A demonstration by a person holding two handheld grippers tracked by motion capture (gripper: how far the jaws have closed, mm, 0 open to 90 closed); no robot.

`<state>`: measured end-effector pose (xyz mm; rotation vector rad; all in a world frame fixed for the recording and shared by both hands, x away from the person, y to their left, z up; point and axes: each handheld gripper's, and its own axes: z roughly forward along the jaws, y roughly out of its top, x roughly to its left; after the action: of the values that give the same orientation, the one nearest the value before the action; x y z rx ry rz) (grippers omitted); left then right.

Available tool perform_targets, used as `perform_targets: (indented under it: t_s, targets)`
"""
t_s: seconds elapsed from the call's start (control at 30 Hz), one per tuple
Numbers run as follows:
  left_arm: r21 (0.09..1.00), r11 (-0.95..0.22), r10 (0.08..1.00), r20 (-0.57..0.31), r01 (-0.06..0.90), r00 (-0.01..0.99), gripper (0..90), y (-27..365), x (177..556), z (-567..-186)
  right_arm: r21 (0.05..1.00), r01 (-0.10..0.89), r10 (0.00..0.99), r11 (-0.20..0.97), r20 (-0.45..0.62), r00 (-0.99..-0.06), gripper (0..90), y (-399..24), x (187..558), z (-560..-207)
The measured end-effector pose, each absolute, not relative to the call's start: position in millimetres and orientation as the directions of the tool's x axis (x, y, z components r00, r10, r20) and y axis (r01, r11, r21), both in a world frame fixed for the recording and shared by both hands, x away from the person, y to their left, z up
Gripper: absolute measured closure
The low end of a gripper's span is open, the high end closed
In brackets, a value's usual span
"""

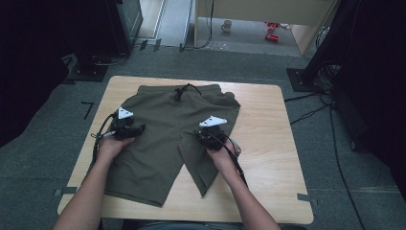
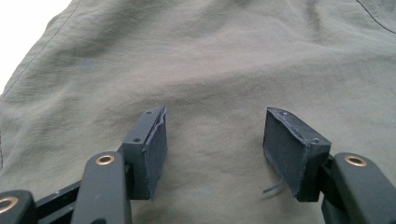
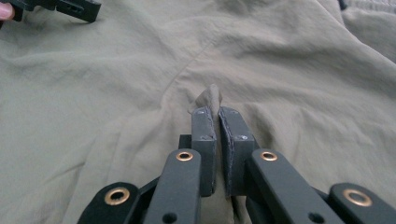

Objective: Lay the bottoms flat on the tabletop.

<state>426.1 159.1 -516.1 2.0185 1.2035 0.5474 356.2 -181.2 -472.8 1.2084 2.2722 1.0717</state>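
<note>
Lying flat across the table (image 1: 268,158), waistband at the far side and legs toward the person: olive shorts (image 1: 167,129), drawstring (image 1: 181,91) knotted at the waist.

Resting on the left leg of the shorts: left gripper (image 1: 125,128), held in the left hand (image 1: 111,146). In the left gripper view, hovering over smooth fabric (image 2: 205,60) with the left gripper (image 2: 215,140) standing wide apart, nothing between the pads (image 2: 156,149), cloth running unbroken under the gap.

Sitting near the crotch seam, on the right leg's inner part: right gripper (image 1: 210,136), held in the right hand (image 1: 222,155). In the right gripper view, pinching a small ridge of fabric (image 3: 209,99) with the right gripper (image 3: 217,114) drawn together, the fold poking out just past the pads (image 3: 204,126). Pulling creases in the cloth toward that pinch from both sides. Showing at the top left corner of the same view: part of the left gripper (image 3: 70,7), well apart from the pinch.

Trailing back from each gripper along the forearms: black cables (image 1: 237,160).
</note>
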Motion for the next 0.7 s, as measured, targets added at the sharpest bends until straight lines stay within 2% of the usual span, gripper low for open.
perform_targets:
  t_s: [0.7]
  targets:
    - [0.754,-0.307,0.882,-0.003,0.581,0.471,40.0,159,424,-516,0.772,0.570,0.860,0.283,0.059,-0.506,85.3,-243,328,-465]
